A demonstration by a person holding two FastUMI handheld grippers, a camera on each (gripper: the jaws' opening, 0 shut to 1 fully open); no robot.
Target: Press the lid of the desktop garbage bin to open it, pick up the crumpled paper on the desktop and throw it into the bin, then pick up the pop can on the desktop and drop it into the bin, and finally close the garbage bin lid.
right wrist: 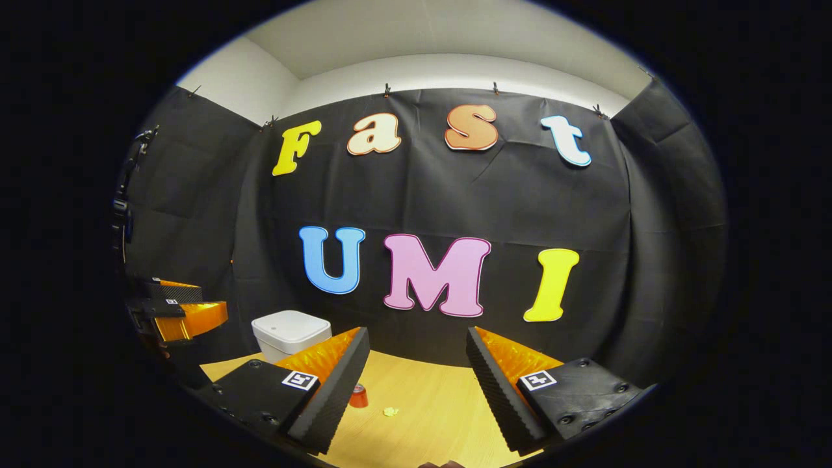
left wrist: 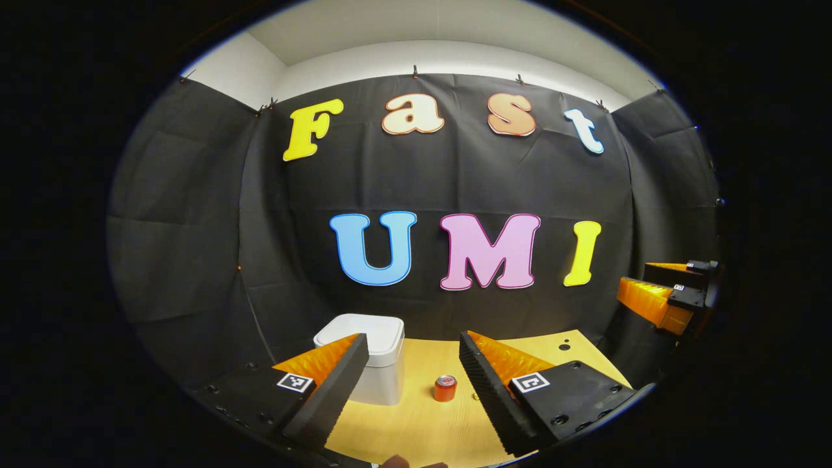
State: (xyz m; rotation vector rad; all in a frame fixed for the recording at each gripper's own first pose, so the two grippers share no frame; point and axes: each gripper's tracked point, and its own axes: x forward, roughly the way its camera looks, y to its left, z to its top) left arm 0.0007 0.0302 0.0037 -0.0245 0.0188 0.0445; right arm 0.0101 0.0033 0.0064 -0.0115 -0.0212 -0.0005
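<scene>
Bin: in the left gripper view it stands on the wooden surface at about 7 o'clock from the view centre, lid down, partly covered by the gripper's own left finger. The can stands upright on the surface at 6 o'clock, just right of the bin and apart from it. The left gripper is held above the near edge of the surface with its fingers spread wide; nothing is between them. The right gripper appears at 3 o'clock, raised off the surface beside the black cloth wall; its opening cannot be determined from this view.

In the right gripper view the bin sits at 8 o'clock at the far left of the surface, lid closed. The can is at 7 o'clock, partly hidden behind the gripper's left finger. The crumpled paper lies on the surface at 6 o'clock, just right of the can and apart from it. The right gripper is wide open and empty. The left gripper appears at 9 o'clock, above the surface.
</scene>
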